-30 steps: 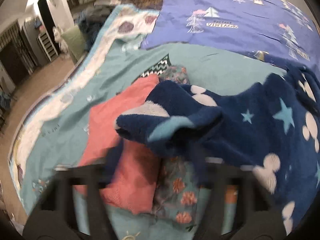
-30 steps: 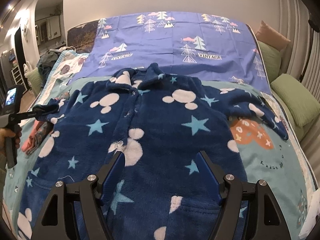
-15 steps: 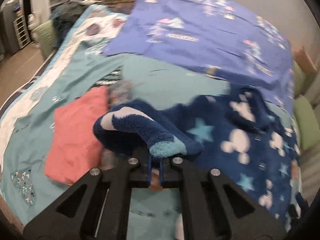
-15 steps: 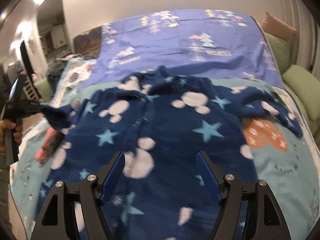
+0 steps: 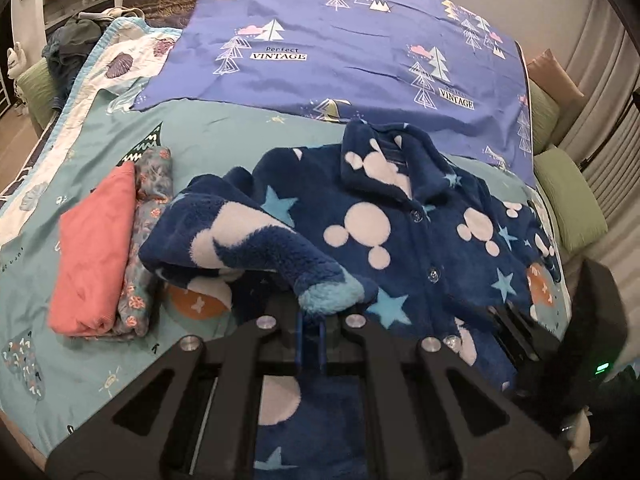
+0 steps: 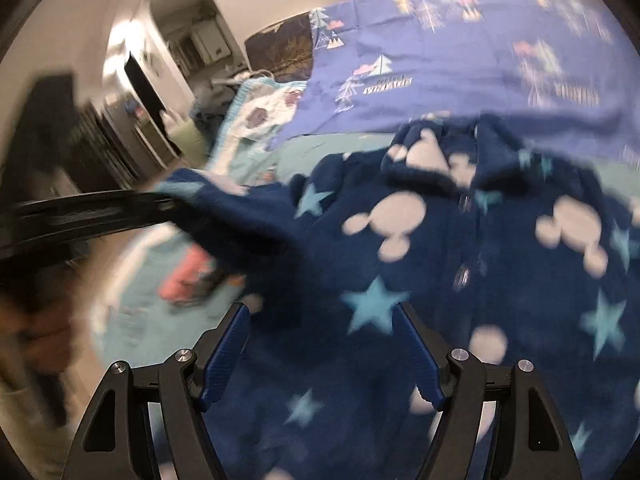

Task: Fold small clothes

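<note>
A navy fleece jacket (image 5: 420, 240) with white mouse heads and blue stars lies spread on the bed, collar toward the far side; it also fills the right wrist view (image 6: 440, 260). My left gripper (image 5: 310, 326) is shut on the jacket's left sleeve cuff (image 5: 328, 296) and holds the sleeve lifted over the jacket front. My right gripper (image 6: 324, 344) is open and empty, its blue pads (image 6: 224, 356) hovering just above the jacket's lower part. The left gripper shows blurred at the left of the right wrist view (image 6: 100, 212).
A folded coral garment (image 5: 96, 248) and a folded floral one (image 5: 148, 232) lie side by side on the teal sheet (image 5: 224, 140) left of the jacket. A purple tree-print cover (image 5: 340, 40) lies beyond. Green cushions (image 5: 572, 196) line the right edge.
My left gripper has closed on the sleeve cuff and carried it right, over the jacket front. My right gripper has swung left and closer over the jacket, still open.
</note>
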Available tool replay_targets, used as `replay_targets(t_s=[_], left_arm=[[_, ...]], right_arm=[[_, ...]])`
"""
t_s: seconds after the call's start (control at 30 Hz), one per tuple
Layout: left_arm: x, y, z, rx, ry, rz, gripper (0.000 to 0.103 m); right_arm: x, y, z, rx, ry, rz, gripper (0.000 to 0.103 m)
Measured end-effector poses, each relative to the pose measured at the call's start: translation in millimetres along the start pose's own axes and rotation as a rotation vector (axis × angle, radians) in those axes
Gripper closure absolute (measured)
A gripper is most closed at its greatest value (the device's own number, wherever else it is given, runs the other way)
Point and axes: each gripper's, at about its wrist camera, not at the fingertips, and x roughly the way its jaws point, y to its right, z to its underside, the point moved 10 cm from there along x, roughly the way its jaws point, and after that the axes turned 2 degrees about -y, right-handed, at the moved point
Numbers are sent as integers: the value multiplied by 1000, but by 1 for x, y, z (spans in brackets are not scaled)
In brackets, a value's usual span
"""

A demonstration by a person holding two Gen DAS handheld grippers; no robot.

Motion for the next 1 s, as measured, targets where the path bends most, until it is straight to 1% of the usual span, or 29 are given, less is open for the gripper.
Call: replay_targets(t_s=[0.03, 0.07, 0.1, 0.13, 0.2, 0.23, 0.27, 0.3, 0.33, 0.37, 0.4, 0.47, 0.53, 0.6, 0.7, 0.77, 0.83, 0.9, 1.0], left_arm=[[1, -1, 1, 0, 0, -3, 97], [2, -2, 1, -1, -2, -3, 97], [2, -3, 2, -5, -4, -1, 97], [2, -4, 2, -8, -3, -1, 97], [1, -7, 1, -18, 3, -1, 97], [1, -7, 1, -20, 5, 1, 97], [1, -8, -1, -23, 8, 3, 97], [0, -8, -1, -25, 10, 3, 97], [1, -8, -1, -27, 8, 6, 97], [1, -7, -1, -30, 0, 17, 97], [2, -6, 0, -31, -4, 25, 97], [1, 1, 2, -22, -7, 43, 96], [1, 14, 3, -4, -5, 75, 96], [3, 42, 4, 21, -6, 128, 96], [5, 82, 5, 69, 14, 176, 96], [8, 108, 6, 90, 27, 200, 96], [13, 130, 8, 97, 23, 229, 96], [22, 155, 9, 101, 14, 251, 96], [36, 183, 14, 125, 5, 253, 95]], right_arm=[[6, -4, 0, -26, -16, -2, 28], [14, -9, 1, -26, -43, -39, 28], [20, -11, 0, 9, -59, -86, 28], [23, -11, -2, 50, -57, -109, 28], [31, -4, -13, 123, -24, -116, 28], [37, -3, -17, 134, -17, -124, 33], [46, -4, -23, 151, -25, -153, 39], [55, -6, -24, 167, -53, -176, 57], [62, -7, -25, 179, -78, -189, 81], [70, -7, -27, 200, -109, -220, 91], [71, -6, -31, 216, -103, -227, 96], [57, 7, -47, 227, -34, -197, 97], [35, 20, -62, 227, 22, -192, 97], [12, 35, -78, 225, 66, -185, 97], [-17, 55, -92, 196, 111, -132, 97], [-35, 72, -96, 181, 135, -90, 97], [-50, 89, -92, 185, 151, -60, 97], [-56, 106, -89, 195, 158, -33, 97], [-62, 138, -78, 219, 161, 22, 97]])
